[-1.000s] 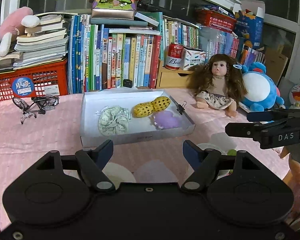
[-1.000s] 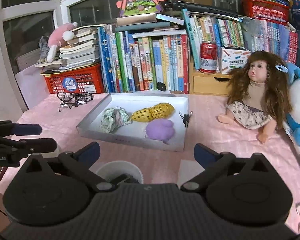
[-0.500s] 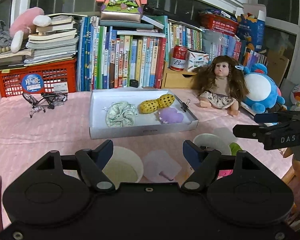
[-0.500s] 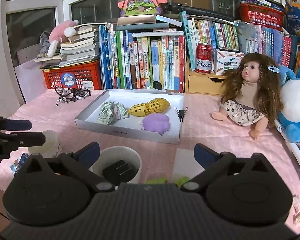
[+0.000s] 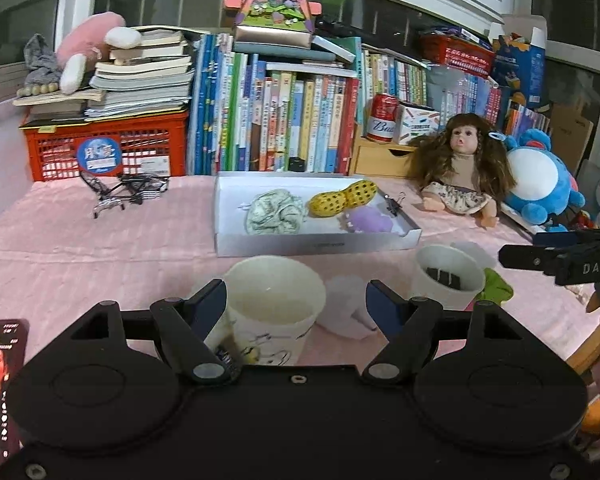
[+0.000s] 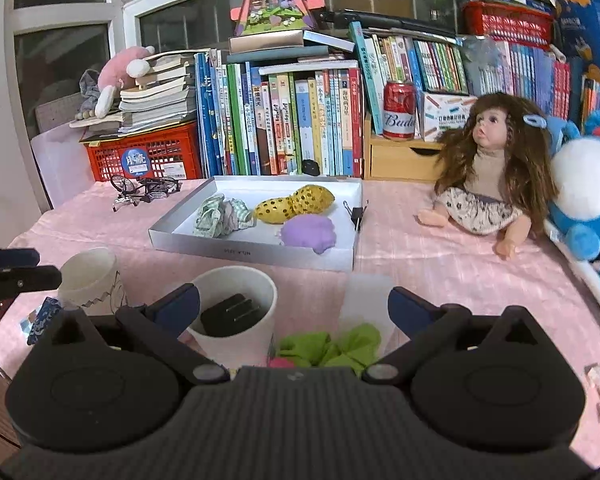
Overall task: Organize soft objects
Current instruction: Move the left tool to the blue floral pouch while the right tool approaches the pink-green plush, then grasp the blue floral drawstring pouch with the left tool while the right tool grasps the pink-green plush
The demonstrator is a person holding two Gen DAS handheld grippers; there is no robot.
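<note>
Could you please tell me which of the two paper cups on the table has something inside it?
The cup next to the green cloth holds dark clips. The other cup, printed with a cartoon, looks empty.

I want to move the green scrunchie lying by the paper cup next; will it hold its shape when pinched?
Probably not: the green scrunchie lies in crumpled fabric folds, so it likely squashes and droops. It looks light and unlikely to roll. It sits right beside the paper cup, which might tip if nudged by the open right gripper.
</note>
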